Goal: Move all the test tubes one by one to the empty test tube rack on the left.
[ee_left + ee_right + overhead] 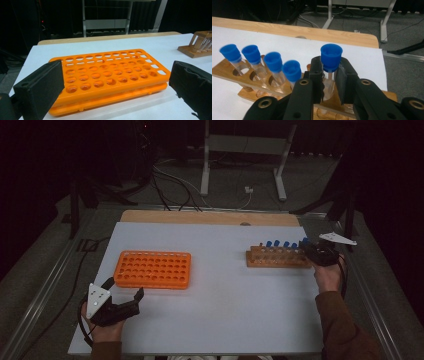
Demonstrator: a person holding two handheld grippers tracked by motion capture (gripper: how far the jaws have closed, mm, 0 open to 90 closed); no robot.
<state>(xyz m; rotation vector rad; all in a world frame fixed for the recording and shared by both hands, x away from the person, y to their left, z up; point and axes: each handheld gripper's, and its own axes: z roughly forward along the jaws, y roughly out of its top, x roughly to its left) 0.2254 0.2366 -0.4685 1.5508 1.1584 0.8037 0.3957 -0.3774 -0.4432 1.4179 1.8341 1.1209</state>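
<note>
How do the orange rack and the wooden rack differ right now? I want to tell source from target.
The orange rack is plastic, wide, with many rows of holes, all vacant; the wooden rack is narrower and holds blue-capped tubes. The open left gripper waits beside the orange rack; the right gripper is shut on one tube at the wooden rack. Both sit on the white table.

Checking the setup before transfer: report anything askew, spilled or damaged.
Nothing spilled or broken. The capped tubes lean at slightly different angles in the wooden rack, while the right gripper clamps one tube. The orange rack sits flat.
</note>
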